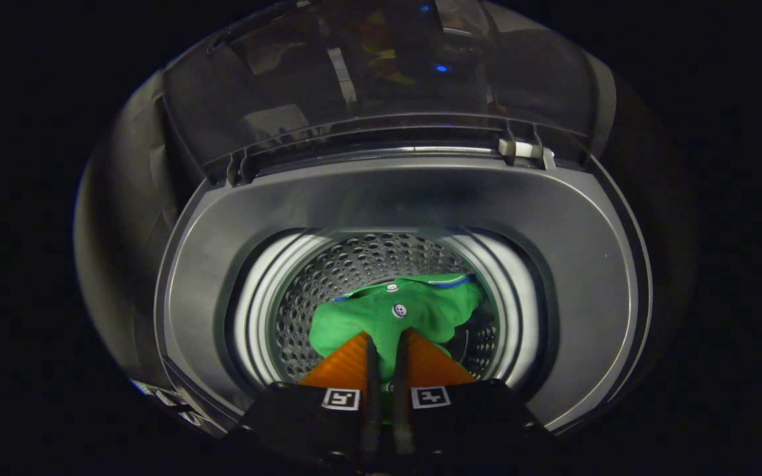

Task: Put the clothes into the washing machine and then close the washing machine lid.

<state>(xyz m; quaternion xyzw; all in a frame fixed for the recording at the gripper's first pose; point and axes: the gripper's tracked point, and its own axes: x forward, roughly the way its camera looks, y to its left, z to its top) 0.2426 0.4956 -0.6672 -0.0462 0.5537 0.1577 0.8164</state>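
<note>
I look down into a top-loading washing machine (553, 218) with a grey rim. Its perforated steel drum (328, 277) is lit from inside. A green shirt (421, 311) with white buttons and a blue-trimmed collar hangs inside the drum mouth. My gripper (386, 344) is over the opening, its fingers nearly together with a fold of the green cloth pinched between them. The tinted transparent lid (381, 79) stands raised beyond the drum, hinged at the far side of the rim.
A white hinge clip (520, 149) sits at the right end of the lid's hinge line. A small blue light (442, 67) shows through the lid. The machine's grey body (123, 218) curves away on the left.
</note>
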